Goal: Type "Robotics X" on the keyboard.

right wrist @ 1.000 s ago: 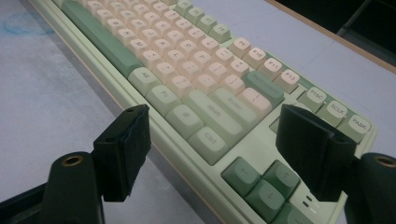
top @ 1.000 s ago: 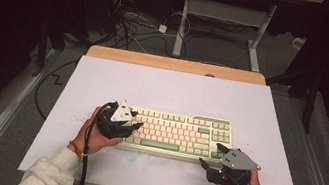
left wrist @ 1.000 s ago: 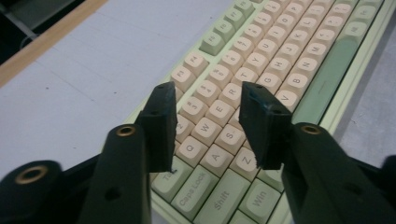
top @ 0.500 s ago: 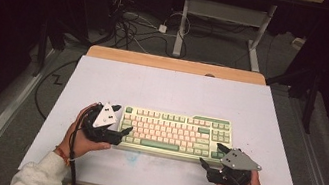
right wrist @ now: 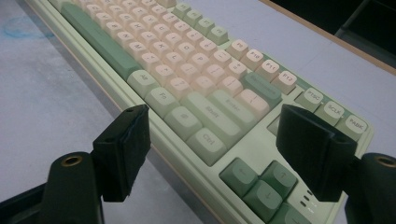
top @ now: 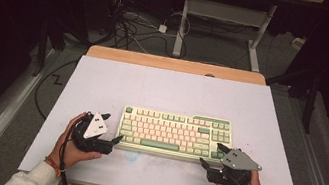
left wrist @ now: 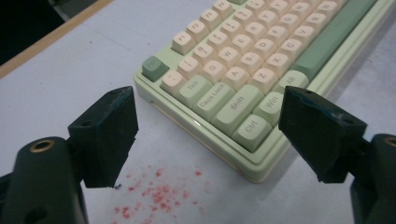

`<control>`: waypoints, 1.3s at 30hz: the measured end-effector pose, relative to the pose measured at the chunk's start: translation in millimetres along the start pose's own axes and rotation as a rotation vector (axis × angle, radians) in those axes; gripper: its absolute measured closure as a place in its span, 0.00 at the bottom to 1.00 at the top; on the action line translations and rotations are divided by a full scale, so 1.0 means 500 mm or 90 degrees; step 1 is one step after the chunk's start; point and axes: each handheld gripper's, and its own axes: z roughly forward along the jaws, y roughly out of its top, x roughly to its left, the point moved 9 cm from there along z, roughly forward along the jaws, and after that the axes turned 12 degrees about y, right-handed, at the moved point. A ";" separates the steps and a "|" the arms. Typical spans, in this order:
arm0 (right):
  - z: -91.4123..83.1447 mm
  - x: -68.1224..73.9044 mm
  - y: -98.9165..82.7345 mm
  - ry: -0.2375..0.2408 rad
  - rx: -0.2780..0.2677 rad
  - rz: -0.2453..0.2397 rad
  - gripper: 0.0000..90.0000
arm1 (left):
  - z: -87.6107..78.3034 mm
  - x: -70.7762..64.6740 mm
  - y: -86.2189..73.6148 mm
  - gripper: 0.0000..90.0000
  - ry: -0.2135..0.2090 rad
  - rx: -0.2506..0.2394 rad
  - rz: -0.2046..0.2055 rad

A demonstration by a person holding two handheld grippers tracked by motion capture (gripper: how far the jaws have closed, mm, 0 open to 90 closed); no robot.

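Left gripper (top: 113, 128): jaws wide, just opened, nothing between them, beside the keyboard's (top: 173, 133) near-left corner. Right gripper (top: 215, 156): wide, empty, over the near-right corner (arrow keys). Left gripper view reveals red specks (left wrist: 156, 196) on the table (top: 163, 89).

Both hand-held grippers are black, the left gripper (top: 110, 129) and the right gripper (top: 209, 157) each topped by a grey three-cornered plate and trailing a black cable. The jaws end in blocky dark pads beside brass-ringed holes. Pale sleeves; the left wrist wears what seems an orange band.
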 end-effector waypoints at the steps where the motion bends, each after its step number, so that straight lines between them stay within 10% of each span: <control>1: 0.000 0.000 0.000 0.000 0.000 0.000 0.29 | -0.002 -0.002 -0.003 0.21 -0.002 -0.001 -0.005; 12: 0.000 0.000 0.001 0.000 -0.001 0.000 0.29 | -0.017 -0.005 0.003 0.36 -0.011 -0.007 -0.022; 28: 0.003 0.001 -0.001 0.001 0.004 -0.002 0.29 | -0.012 -0.037 0.080 0.97 -0.113 -0.037 -0.012; 39: 0.007 0.002 -0.002 0.002 0.008 -0.003 0.29 | 0.022 -0.076 0.113 0.97 -0.159 -0.019 0.019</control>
